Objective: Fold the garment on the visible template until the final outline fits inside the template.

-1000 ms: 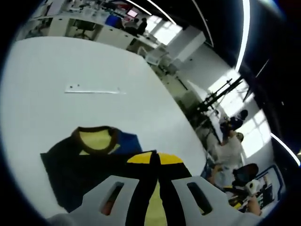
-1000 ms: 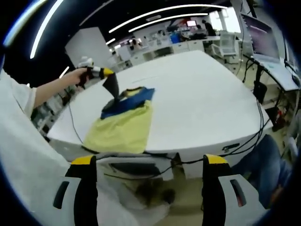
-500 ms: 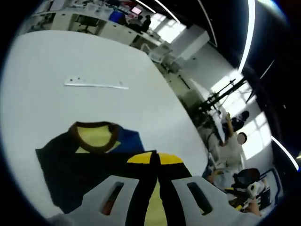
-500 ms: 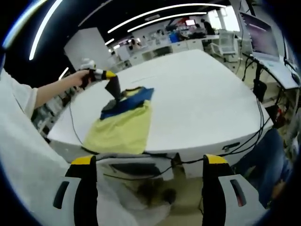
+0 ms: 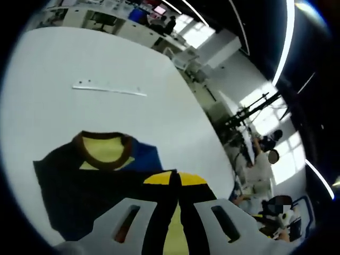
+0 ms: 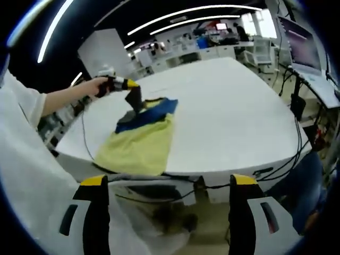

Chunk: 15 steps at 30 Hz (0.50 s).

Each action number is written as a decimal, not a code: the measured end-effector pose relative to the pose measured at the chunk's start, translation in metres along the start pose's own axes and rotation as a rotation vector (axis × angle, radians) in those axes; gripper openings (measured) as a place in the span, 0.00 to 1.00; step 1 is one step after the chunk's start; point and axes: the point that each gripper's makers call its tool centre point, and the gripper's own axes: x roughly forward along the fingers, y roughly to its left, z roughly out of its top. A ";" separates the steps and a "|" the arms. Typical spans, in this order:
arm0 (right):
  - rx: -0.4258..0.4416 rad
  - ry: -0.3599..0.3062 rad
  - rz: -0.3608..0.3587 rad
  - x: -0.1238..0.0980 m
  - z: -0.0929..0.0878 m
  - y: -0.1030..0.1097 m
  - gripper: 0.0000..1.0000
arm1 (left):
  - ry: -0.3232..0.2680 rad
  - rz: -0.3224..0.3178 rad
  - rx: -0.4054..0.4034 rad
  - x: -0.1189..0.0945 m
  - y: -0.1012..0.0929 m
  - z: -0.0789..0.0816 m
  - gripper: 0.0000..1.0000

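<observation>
Your left gripper [image 5: 171, 178] has its yellow-tipped jaws pressed together on a dark fold of the garment [image 5: 101, 175], which it holds raised above the white table [image 5: 79, 64]. In the right gripper view the same gripper [image 6: 129, 85] shows in your left hand [image 6: 101, 85], with the dark fabric hanging from it to the rest of the garment [image 6: 141, 141]. That garment, yellow with a blue and dark upper part, lies near the table's near-left edge [image 6: 223, 159]. Its brown-edged collar [image 5: 103, 151] faces up, just beyond the jaws. A thin pale strip [image 5: 109, 89], possibly a template marking, lies farther out, well apart from the cloth. Your right gripper [image 6: 166, 183] stands wide open and holds nothing, off the table on the near side, above cables [image 6: 276, 170] hanging at the edge.
</observation>
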 end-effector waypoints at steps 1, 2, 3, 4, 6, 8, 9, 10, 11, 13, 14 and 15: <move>-0.007 0.000 0.005 0.001 0.002 0.000 0.94 | 0.001 0.003 -0.002 0.002 0.001 -0.001 0.00; -0.010 -0.001 0.008 0.001 0.003 -0.001 0.95 | 0.001 0.004 -0.002 0.002 0.001 -0.001 0.00; -0.028 0.002 0.019 0.003 0.005 0.000 0.95 | 0.002 0.007 -0.008 0.004 0.003 -0.002 0.00; -0.040 0.006 0.025 0.003 0.006 0.000 0.95 | 0.001 0.009 -0.012 0.006 0.004 -0.002 0.00; -0.065 0.012 0.037 0.005 0.008 0.000 0.96 | 0.001 0.012 -0.020 0.008 0.004 -0.003 0.00; -0.079 0.019 0.043 0.006 0.010 -0.003 0.96 | 0.003 0.015 -0.024 0.010 0.005 -0.004 0.00; -0.082 0.019 0.046 0.006 0.011 -0.004 0.96 | 0.003 0.017 -0.026 0.010 0.005 -0.004 0.00; -0.084 0.017 0.050 0.007 0.013 -0.005 0.96 | 0.004 0.020 -0.029 0.012 0.006 -0.005 0.00; -0.085 0.016 0.051 0.007 0.014 -0.005 0.96 | 0.004 0.022 -0.032 0.012 0.007 -0.005 0.00; -0.091 0.014 0.056 0.009 0.016 -0.007 0.96 | 0.004 0.024 -0.040 0.015 0.008 -0.005 0.00; -0.094 0.015 0.059 0.010 0.017 -0.007 0.96 | 0.004 0.026 -0.044 0.016 0.008 -0.005 0.00; -0.096 0.016 0.063 0.011 0.017 -0.008 0.96 | 0.005 0.028 -0.046 0.017 0.008 -0.005 0.00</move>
